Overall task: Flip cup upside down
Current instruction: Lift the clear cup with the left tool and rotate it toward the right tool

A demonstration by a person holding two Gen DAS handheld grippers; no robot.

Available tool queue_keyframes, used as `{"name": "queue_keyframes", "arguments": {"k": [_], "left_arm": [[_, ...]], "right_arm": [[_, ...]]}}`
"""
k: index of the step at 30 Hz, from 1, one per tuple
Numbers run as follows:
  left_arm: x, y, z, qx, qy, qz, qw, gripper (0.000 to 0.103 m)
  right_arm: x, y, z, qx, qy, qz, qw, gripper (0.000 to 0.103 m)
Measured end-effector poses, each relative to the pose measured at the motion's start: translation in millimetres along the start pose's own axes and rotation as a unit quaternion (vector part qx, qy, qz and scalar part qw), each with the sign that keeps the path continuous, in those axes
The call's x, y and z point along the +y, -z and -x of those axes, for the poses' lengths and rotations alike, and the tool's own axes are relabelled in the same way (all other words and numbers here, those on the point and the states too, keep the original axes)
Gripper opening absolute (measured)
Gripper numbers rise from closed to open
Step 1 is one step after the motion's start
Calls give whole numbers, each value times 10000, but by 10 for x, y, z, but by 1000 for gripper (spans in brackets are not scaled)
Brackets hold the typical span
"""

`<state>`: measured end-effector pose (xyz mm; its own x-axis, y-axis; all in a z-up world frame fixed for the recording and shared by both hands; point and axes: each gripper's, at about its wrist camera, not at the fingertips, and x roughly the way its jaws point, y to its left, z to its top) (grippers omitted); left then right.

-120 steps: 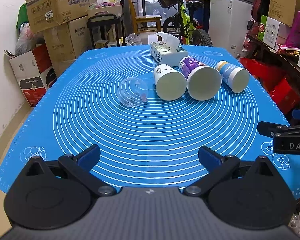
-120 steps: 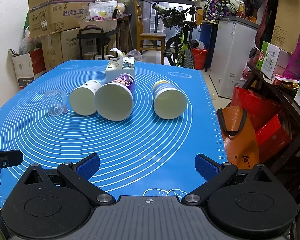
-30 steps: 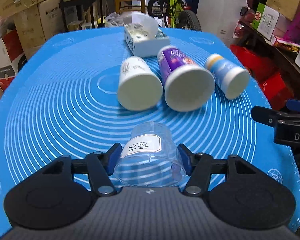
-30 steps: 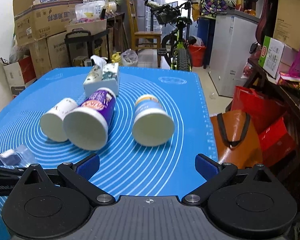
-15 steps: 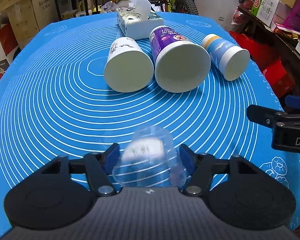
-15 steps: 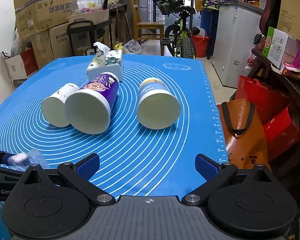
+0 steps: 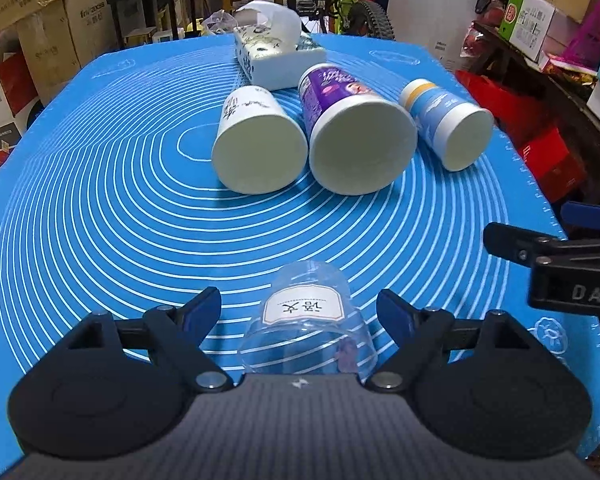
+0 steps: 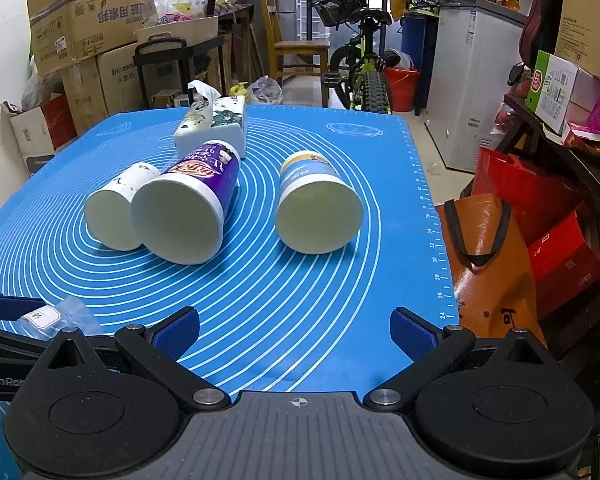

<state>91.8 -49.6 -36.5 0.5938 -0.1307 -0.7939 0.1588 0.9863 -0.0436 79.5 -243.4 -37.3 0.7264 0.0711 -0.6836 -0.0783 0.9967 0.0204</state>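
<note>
A clear plastic cup (image 7: 306, 326) with a white label stands upside down on the blue mat (image 7: 100, 200), wide rim down. My left gripper (image 7: 299, 310) is open around it, its blue pads apart from the cup's sides. The cup also shows in the right wrist view (image 8: 56, 318) at the far left, between the left gripper's fingers. My right gripper (image 8: 295, 334) is open and empty over the mat's near right part.
Three paper cups lie on their sides mid-mat: a white one (image 7: 256, 152), a purple one (image 7: 354, 140), a blue-and-yellow one (image 7: 448, 128). A tissue box (image 7: 276, 56) sits behind them. Boxes, a bicycle and red bags surround the table.
My left gripper has opened and let go of the clear cup, which now stands upside down on the mat between the fingers. The right gripper has barely moved.
</note>
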Motion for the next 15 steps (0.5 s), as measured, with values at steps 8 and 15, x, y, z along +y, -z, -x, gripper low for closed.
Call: {"name": "queue_keyframes", "arguments": {"k": [8,15], "left_arm": [[213,-46,400,-402,37,30,9992,85],[561,-25,507,-523,-296,-42,9982,85]], "right_arm": [[92,-117,115,149,-408,-135,9990,101],[432,-274,74,484,-1017,-37,9936,101]]}}
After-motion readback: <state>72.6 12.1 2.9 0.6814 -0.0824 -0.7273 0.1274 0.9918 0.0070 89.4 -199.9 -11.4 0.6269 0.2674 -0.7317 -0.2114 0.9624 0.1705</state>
